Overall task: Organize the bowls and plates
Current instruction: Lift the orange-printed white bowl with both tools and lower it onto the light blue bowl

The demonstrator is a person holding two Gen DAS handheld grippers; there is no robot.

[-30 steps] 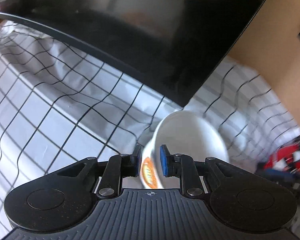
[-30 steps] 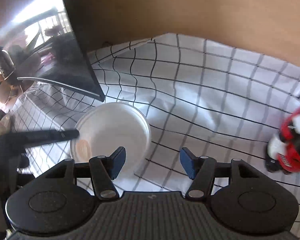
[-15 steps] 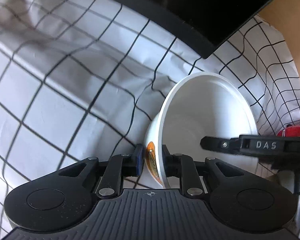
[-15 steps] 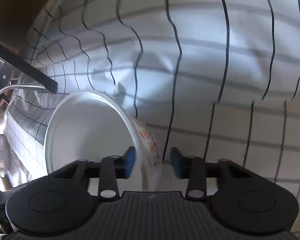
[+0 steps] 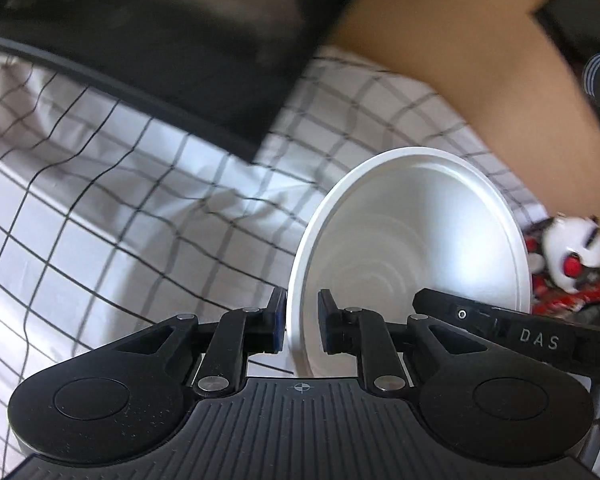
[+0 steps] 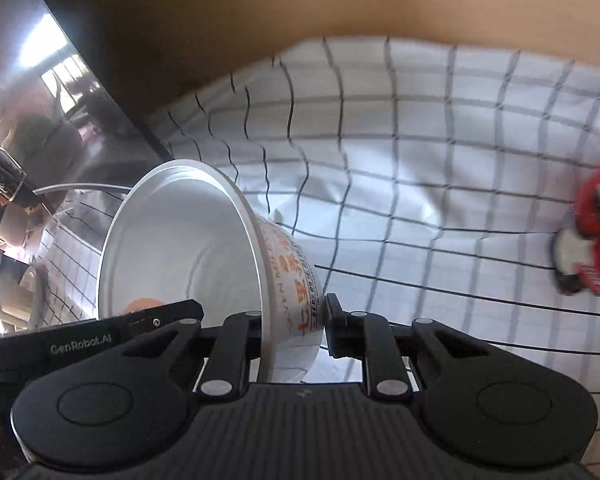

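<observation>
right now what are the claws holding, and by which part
Both hold the same white bowl by its rim wall, on opposite sides: the left claw and the right claw each have one finger inside, one outside.

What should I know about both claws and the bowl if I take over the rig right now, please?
Left claw: shut on the white paper bowl's rim, one pad inside, one outside.
Right claw: its jaws have just been closing and are now shut on the opposite wall of the same bowl.
The bowl is tilted on its side, above the checked cloth, beside a black monitor. A red toy lies on the right.
Done: bowl gripped by both claws.
Left: setting it in place; no plates or other bowls are in view.
</observation>
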